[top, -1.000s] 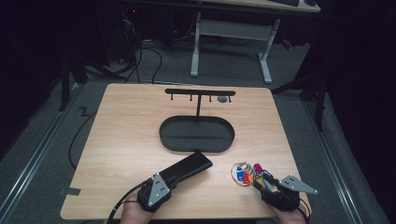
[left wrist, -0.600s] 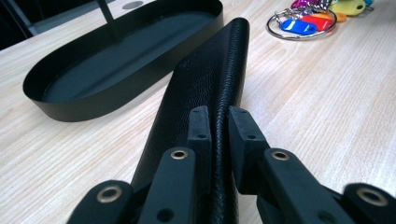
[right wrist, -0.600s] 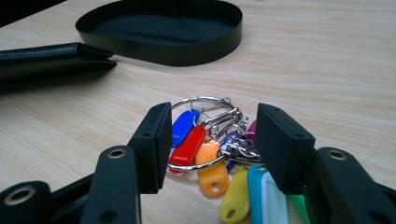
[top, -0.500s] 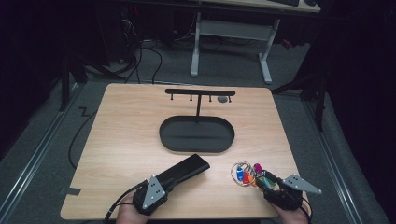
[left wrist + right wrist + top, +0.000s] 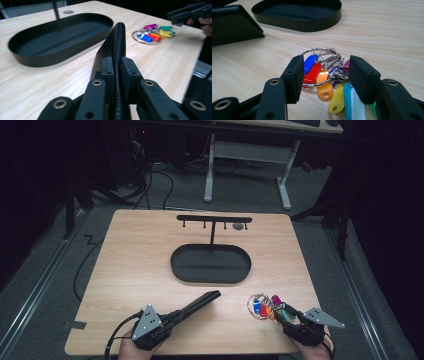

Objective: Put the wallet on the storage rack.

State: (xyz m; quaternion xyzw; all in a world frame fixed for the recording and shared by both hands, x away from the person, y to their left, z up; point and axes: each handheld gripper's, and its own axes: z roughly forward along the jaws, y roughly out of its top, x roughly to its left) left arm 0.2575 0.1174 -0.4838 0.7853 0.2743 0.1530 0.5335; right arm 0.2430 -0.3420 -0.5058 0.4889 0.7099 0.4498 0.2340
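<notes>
Moved: left gripper (image 5: 172, 316), clamped on black wallet (image 5: 200, 301), draws toward tabletop's near edge. Right gripper (image 5: 324, 72), released, straddles key bunch (image 5: 324, 75); we judge closing next.

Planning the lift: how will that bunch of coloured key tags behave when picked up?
The key tags hang loose on a ring, so they will probably dangle and swing. They look plastic, likely light. The right gripper straddles them, jaws open.

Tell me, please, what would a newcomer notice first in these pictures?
First, the bright key tags on their ring at the table's near right, lying between the open fingers of the right gripper. Next, the flat black case clamped in the left gripper, near the oval black tray at the centre.
</notes>
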